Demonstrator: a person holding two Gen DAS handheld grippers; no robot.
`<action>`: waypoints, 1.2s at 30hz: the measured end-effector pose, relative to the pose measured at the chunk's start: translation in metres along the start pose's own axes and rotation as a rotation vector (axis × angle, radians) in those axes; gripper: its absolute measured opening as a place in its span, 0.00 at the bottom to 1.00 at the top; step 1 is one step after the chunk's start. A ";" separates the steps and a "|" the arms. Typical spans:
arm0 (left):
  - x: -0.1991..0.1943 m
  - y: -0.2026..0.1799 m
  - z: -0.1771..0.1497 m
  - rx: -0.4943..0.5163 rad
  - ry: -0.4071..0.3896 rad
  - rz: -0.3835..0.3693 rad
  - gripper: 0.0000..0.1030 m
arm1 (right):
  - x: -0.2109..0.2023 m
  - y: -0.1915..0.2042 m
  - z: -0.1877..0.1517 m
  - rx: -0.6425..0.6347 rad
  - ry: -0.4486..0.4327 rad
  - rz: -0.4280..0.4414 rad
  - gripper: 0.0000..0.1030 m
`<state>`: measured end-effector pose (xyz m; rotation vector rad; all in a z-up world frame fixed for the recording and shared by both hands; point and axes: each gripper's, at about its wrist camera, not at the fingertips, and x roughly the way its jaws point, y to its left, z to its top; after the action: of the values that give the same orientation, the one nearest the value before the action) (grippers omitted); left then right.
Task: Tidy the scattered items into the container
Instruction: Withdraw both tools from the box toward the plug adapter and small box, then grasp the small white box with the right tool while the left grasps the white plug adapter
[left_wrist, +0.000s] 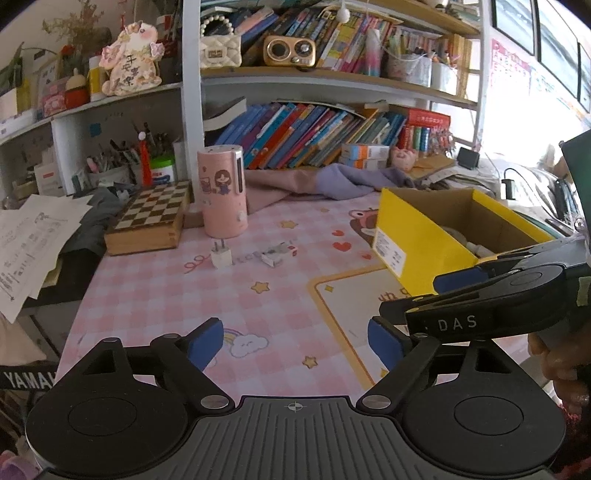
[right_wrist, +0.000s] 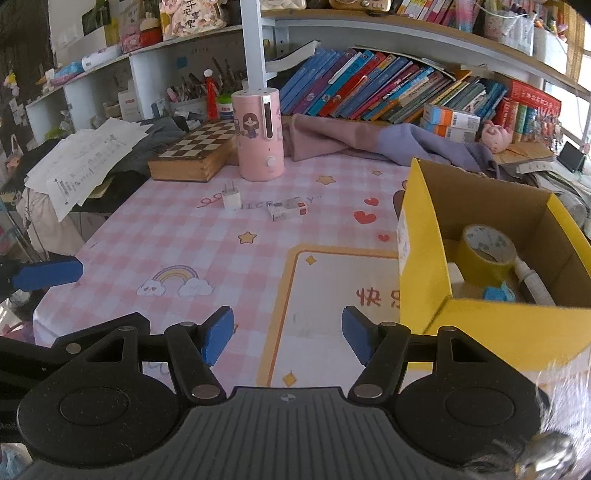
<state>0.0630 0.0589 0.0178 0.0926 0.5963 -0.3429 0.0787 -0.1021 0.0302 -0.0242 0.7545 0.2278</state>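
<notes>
A yellow cardboard box stands at the right of the pink checked tablecloth; it also shows in the left wrist view. Inside lie a roll of yellow tape, a white tube and a small blue item. A white plug adapter and a small white packet lie loose mid-table; they show in the left wrist view too, the adapter and the packet. My left gripper is open and empty over the near table. My right gripper is open and empty beside the box.
A pink cylindrical humidifier and a wooden chess box stand behind the loose items. Purple and pink cloth lies by the bookshelf. Papers overhang the left edge. The right gripper's body crosses the left wrist view.
</notes>
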 end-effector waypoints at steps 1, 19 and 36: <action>0.003 0.001 0.002 -0.003 0.002 0.003 0.86 | 0.004 -0.001 0.003 -0.004 0.003 0.004 0.61; 0.072 0.021 0.034 -0.061 0.047 0.041 0.86 | 0.070 -0.025 0.054 -0.029 0.049 0.031 0.61; 0.119 0.043 0.059 -0.058 0.066 0.120 0.86 | 0.122 -0.049 0.099 0.050 0.041 0.071 0.61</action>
<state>0.2014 0.0541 -0.0014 0.0834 0.6627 -0.2064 0.2422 -0.1160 0.0165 0.0454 0.8028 0.2769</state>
